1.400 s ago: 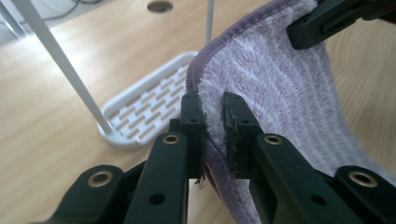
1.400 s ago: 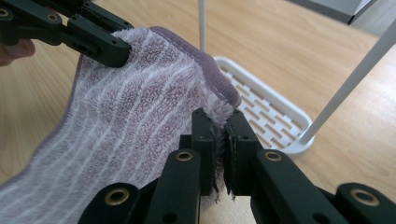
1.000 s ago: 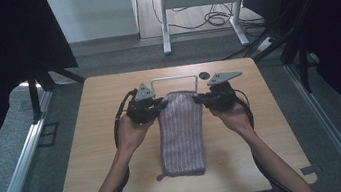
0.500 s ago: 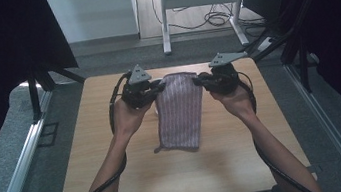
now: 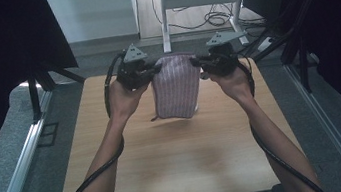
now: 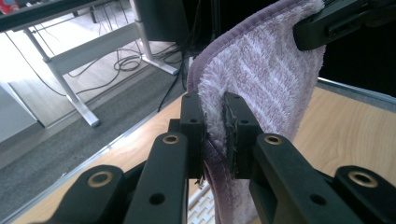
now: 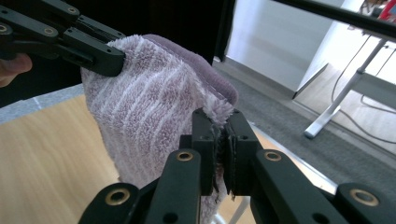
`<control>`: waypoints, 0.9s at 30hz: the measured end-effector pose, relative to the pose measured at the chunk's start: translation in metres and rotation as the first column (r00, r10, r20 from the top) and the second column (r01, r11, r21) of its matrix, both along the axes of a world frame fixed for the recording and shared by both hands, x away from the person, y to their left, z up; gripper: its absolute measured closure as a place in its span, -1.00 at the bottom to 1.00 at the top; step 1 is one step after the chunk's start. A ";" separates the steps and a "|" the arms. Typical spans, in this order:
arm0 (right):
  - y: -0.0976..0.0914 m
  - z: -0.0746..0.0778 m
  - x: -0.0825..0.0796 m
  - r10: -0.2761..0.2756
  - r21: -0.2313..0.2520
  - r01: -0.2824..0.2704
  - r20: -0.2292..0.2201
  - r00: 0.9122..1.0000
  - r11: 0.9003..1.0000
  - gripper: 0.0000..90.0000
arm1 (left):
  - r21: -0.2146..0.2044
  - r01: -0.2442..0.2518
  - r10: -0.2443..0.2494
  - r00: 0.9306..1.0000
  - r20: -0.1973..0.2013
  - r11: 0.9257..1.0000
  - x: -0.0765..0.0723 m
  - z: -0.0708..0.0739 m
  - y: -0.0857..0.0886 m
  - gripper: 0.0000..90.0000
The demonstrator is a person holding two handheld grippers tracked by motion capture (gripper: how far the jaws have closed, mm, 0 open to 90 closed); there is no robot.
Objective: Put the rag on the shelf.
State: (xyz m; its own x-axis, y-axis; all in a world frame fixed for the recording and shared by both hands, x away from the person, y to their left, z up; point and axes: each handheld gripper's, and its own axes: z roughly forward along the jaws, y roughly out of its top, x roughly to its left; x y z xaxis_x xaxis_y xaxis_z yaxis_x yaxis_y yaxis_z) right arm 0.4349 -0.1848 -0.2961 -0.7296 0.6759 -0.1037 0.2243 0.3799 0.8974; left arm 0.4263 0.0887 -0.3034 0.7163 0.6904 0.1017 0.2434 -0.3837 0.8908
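A folded purple striped towel (image 5: 176, 86) is held up by its two top corners, well clear of the bench (image 5: 182, 160), with its lower edge hanging free above the wood. The step in hand appears to be lifting the towel so that it can be opened out or laid down again. For this to go well, both corners should be kept level and the top hem kept lightly taut between the two sets of fingers, so that the cloth hangs straight and does not twist. Each grip should sit on the hem rather than on the loose pile, since a shallow pinch could slip under the weight of the hanging cloth.

On the left, the left gripper (image 5: 155, 70) is clenched on the towel's left top corner. In the left gripper view the two fingers (image 6: 192, 122) are seen pressed close on the hem, with only the thickness of the cloth between them, and the towel (image 6: 266, 70) rises beyond and to the right of them.

On the right, the right gripper (image 5: 196, 63) is likewise clamped on the right top corner. In the right gripper view its fingers (image 7: 204, 135) are nearly closed on the fringe, and the towel (image 7: 144, 107) hangs to the left of them.
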 end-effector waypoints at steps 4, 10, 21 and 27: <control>0.001 0.010 0.008 -0.010 0.011 0.010 0.012 1.000 1.000 0.88 | 0.002 -0.012 0.012 1.000 0.012 1.000 0.007 0.010 0.000 0.76; 0.005 0.021 0.020 -0.028 0.012 0.028 0.027 0.999 1.000 0.88 | 0.000 -0.025 0.025 0.999 0.021 1.000 0.017 0.020 0.001 0.76; 0.013 0.037 0.042 -0.060 0.023 0.059 0.051 0.997 0.998 0.87 | -0.018 -0.069 0.069 0.998 0.003 0.997 0.045 0.031 0.004 0.76; 0.017 0.036 0.055 -0.076 0.026 0.074 0.053 0.996 0.997 0.87 | -0.015 -0.096 0.096 0.995 -0.016 0.995 0.059 0.033 0.005 0.76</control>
State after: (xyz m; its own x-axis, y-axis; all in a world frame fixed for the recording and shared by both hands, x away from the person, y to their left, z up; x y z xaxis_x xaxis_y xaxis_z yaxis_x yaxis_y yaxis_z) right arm 0.4900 -0.1676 -0.2597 -0.6705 0.7313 -0.1247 0.2023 0.3419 0.9177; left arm 0.4855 0.0938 -0.2704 0.6478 0.7576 0.0794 0.2924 -0.3436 0.8924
